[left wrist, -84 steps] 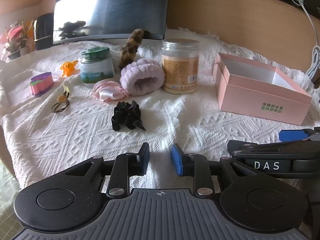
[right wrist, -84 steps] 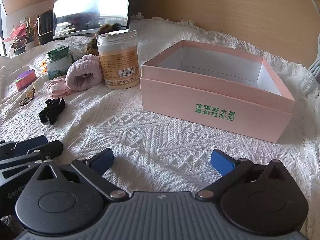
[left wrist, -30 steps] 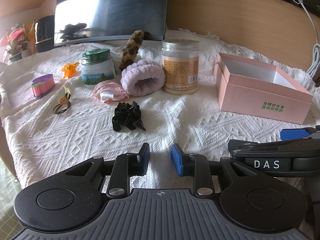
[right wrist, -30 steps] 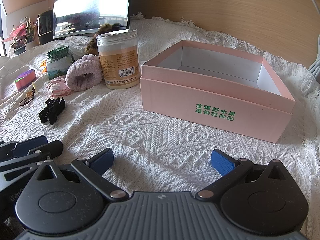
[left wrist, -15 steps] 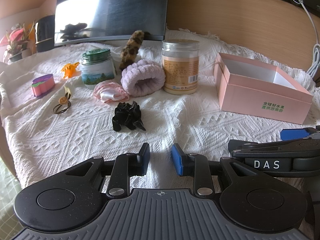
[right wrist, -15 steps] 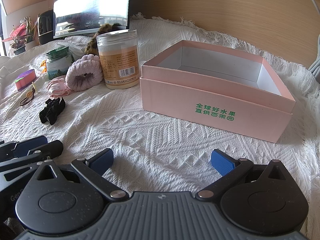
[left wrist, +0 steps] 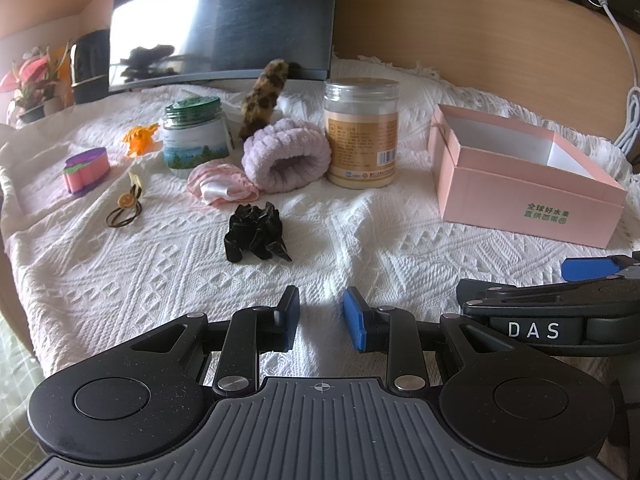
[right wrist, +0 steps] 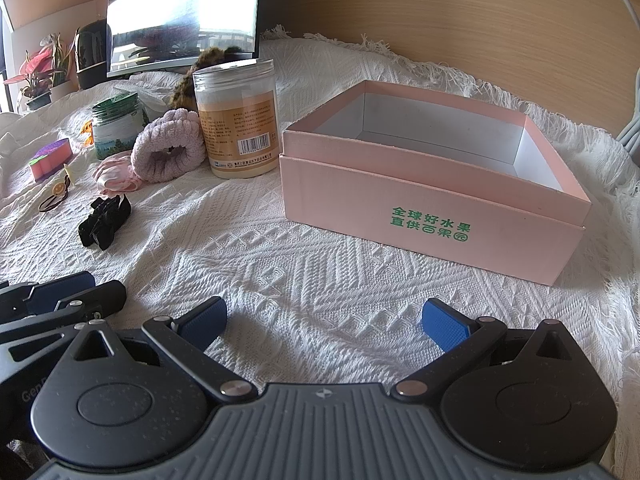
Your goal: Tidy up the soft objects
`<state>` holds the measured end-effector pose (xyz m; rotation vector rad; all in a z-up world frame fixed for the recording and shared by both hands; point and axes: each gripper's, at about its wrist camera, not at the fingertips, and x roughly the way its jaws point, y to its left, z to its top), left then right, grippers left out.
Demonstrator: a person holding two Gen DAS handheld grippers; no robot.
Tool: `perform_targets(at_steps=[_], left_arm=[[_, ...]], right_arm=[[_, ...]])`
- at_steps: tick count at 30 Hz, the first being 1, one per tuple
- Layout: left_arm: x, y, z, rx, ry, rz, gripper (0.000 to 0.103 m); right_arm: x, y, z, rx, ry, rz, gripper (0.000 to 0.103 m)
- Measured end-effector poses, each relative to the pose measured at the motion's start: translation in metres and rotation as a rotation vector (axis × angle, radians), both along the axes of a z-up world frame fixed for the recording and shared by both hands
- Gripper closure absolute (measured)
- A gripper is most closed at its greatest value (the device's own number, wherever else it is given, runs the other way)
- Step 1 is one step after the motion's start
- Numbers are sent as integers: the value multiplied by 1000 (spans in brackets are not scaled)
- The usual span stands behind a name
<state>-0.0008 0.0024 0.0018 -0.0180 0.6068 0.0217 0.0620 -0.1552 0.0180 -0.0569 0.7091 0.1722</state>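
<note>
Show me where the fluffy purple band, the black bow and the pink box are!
fluffy purple band (left wrist: pixel 286 152), left wrist view, top of its plush roll.
black bow (left wrist: pixel 256 232), left wrist view, its middle.
pink box (right wrist: pixel 432 216), right wrist view, front wall.

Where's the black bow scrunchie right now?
In the left wrist view the black bow scrunchie lies alone on the white cloth, just ahead of the left gripper, nearer than the pink scrunchie and lilac headband.

Left gripper (left wrist: pixel 321 316) low and level at near edge, pads close together with a narrow gap, nothing between. Right gripper (right wrist: pixel 324 320) just beside it on the right, jaws spread wide, empty, pointing far-right.
</note>
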Motion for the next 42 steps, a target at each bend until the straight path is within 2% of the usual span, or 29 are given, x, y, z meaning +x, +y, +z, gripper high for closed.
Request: perform_targets(at_steps=[5,9,13,15,18,21,23,26,27,30,36,40,42], left_arm=[[0,2,0,-6,2,-2,73],[-3,12,3,-73,17,-1,73],[5,28,11,-114,61,-33,71],[11,42,20,-105,66,-29,71],[22,77,38,-82,25,23,72],[44,127,51,-68,21,105,75],[66,158,53,-80,60,141,75],[97,193,47,-151,128,146,75],[107,200,44,-155,138,140,75],[127,207,38,-151,154,107,75],[154,207,21,-109,190,12,74],[151,205,15,-74,154,-61,75],[148,205,12,-52,135,-98,75]], right_arm=[[0,0,0,0,0,0,0],[1,0,1,0,7,-2,0],[11,0,6,-8,78,12,0],[18,1,9,-20,136,34,0],[24,1,11,-32,189,53,0],[25,1,13,-39,208,49,0],[26,1,14,-41,215,50,0],[28,3,17,-46,233,43,1],[25,5,19,-44,224,37,5],[15,15,29,-29,181,37,5],[5,62,52,-45,99,149,6],[14,96,59,-11,81,196,29],[20,113,58,8,92,215,31]])
